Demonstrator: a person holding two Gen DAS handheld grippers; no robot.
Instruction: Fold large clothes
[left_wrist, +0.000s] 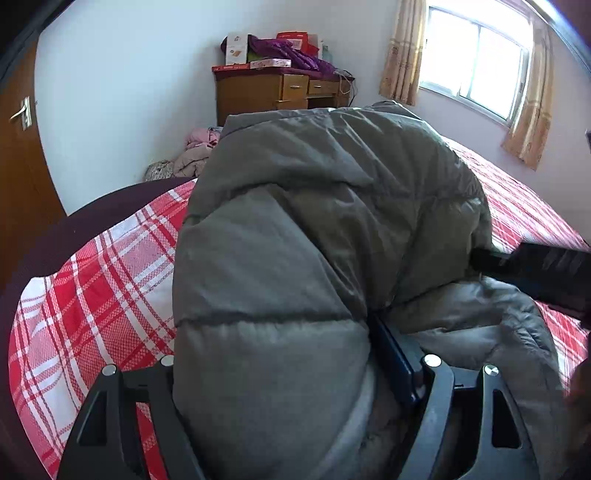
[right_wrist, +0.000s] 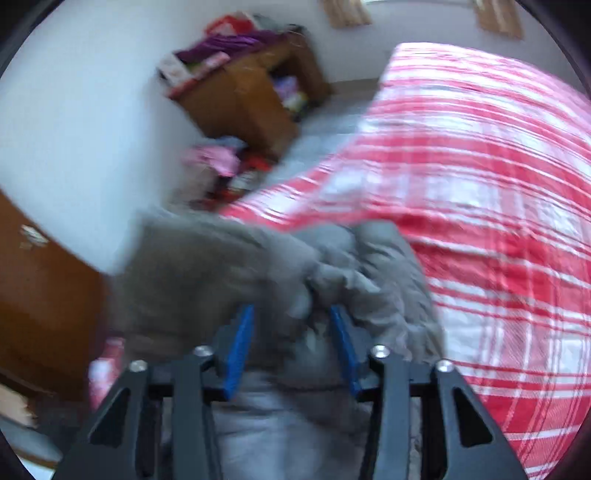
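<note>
A large grey padded jacket (left_wrist: 295, 229) lies bunched on the bed with the red and white plaid cover (left_wrist: 92, 280). My left gripper (left_wrist: 280, 354) is shut on a thick fold of the jacket; the padding hides its left finger, and one blue pad (left_wrist: 395, 365) shows. My right gripper shows at the right edge of the left wrist view as a black body (left_wrist: 535, 269) pressed against the jacket. In the blurred right wrist view my right gripper (right_wrist: 291, 332) has its blue pads (right_wrist: 240, 343) around a bunch of the grey jacket (right_wrist: 229, 269), above the plaid bed (right_wrist: 480, 184).
A wooden desk (left_wrist: 280, 92) piled with boxes and purple cloth stands at the far wall. Pink clothes (left_wrist: 199, 147) lie on the floor beside it. A brown door (left_wrist: 22, 155) is on the left, a curtained window (left_wrist: 476, 66) on the right.
</note>
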